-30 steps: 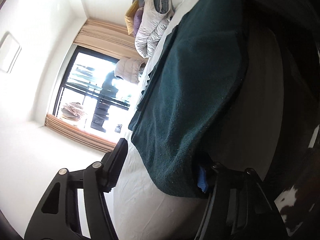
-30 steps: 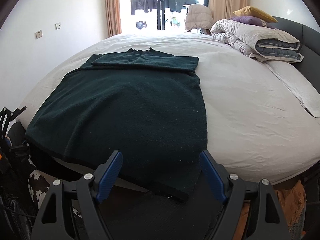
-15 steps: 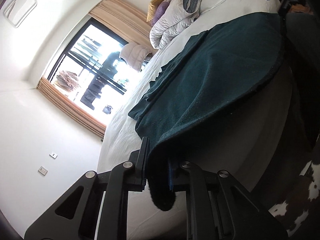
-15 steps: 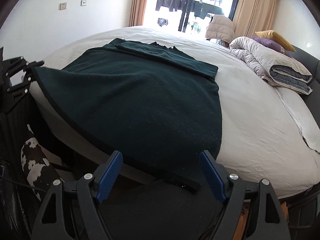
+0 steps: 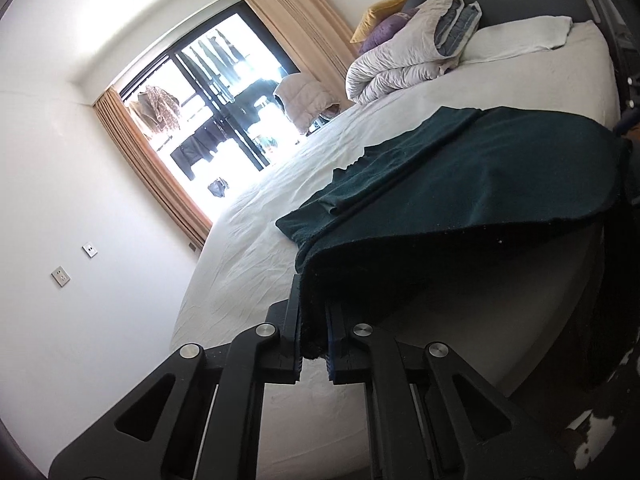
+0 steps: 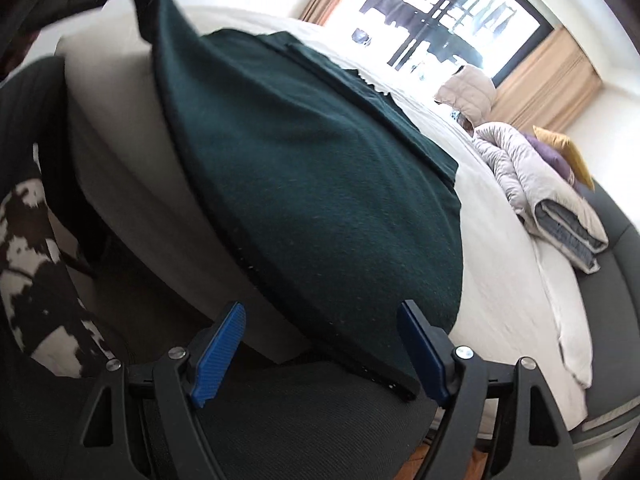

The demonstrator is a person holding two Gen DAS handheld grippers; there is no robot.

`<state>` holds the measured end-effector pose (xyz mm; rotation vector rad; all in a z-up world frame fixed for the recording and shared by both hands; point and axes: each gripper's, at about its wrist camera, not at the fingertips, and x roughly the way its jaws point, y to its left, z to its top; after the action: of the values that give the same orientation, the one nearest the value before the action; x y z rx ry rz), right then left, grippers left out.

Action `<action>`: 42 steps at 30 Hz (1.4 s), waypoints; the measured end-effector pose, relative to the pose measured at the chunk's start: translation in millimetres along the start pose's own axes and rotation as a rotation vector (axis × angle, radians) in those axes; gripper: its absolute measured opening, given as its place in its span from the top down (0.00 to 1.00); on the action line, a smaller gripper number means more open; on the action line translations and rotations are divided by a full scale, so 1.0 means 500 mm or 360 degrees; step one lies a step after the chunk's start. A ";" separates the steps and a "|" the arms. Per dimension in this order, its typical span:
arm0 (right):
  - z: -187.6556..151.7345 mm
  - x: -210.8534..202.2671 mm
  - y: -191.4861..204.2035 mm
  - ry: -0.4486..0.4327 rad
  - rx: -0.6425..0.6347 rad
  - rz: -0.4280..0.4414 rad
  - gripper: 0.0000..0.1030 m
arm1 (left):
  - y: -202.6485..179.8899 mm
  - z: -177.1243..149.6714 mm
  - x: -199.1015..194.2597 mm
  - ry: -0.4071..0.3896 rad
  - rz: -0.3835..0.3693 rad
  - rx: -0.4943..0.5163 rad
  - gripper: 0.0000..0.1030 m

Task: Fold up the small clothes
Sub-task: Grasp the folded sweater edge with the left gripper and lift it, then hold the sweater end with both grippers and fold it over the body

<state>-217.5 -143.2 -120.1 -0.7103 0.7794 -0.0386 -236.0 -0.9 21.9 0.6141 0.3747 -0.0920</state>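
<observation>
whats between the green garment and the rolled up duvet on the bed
Only bare white sheet. In the right wrist view the green garment ends well short of the rolled duvet, with nothing lying on the stretch between them; the left wrist view agrees.

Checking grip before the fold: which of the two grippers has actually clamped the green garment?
The left gripper: its jaws pinch the dark green garment corner. The right gripper stands open around the hem.

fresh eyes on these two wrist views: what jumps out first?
The dark green garment dominates: spread across the white bed, one near corner lifted off the mattress and pinched in the left gripper. The right gripper gapes open at the other near corner, its blue pads gripping nothing. Behind, a rolled pale duvet sits by the bright window.
</observation>
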 end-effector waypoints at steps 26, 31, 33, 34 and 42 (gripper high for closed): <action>-0.025 0.017 -0.152 0.0047 0.0307 -0.0544 0.96 | 0.052 0.021 0.003 -0.0011 -0.0003 -0.0177 0.95; -0.019 -0.008 -0.194 -0.0030 0.0315 -0.0651 0.97 | 0.028 0.008 -0.010 -0.0034 0.0045 -0.0076 0.95; -0.014 -0.012 -0.198 -0.0043 0.0291 -0.0675 0.97 | 0.020 0.003 -0.017 -0.0043 0.0053 -0.0048 0.95; -0.010 -0.014 -0.198 -0.0052 0.0272 -0.0692 0.97 | 0.016 0.001 -0.019 -0.0045 0.0055 -0.0042 0.95; 0.016 -0.015 -0.229 -0.0083 0.0260 -0.0693 0.97 | 0.010 -0.022 -0.051 -0.0037 0.0089 -0.0088 0.95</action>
<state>-192.6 -224.7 -42.8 -0.7113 0.5530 -0.4709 -262.2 8.8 25.6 0.5680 0.3362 -0.0353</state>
